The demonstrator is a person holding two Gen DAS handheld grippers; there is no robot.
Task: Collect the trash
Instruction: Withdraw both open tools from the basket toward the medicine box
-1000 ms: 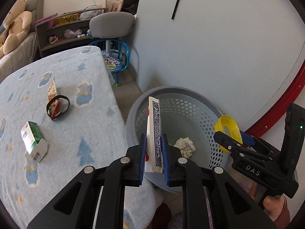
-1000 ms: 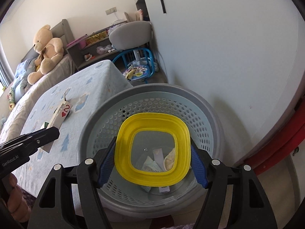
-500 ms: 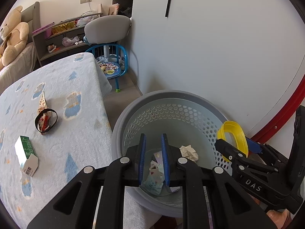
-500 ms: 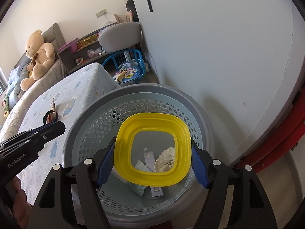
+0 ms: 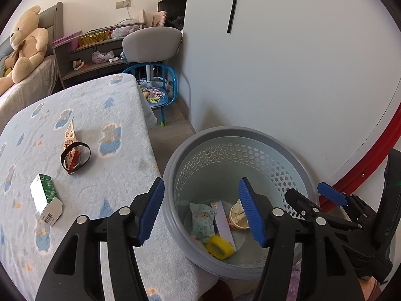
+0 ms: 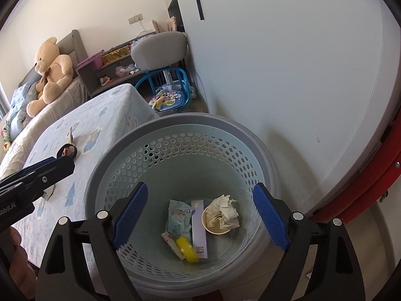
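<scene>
Beside the bed, the bin [image 6: 180, 135] holds a yellow ring [image 6: 187, 248]; both tools gape wide, empty.

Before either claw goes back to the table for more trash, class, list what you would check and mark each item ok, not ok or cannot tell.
1. Left claw open and empty: ok.
2. Right claw open and empty: ok.
3. Yellow ring lies inside the basket: ok.
4. Basket has room for more: ok, only its bottom is covered.
5. Table cleared: not ok; green box, black band and wrapper remain.
6. Basket steady on the floor: cannot tell.
</scene>
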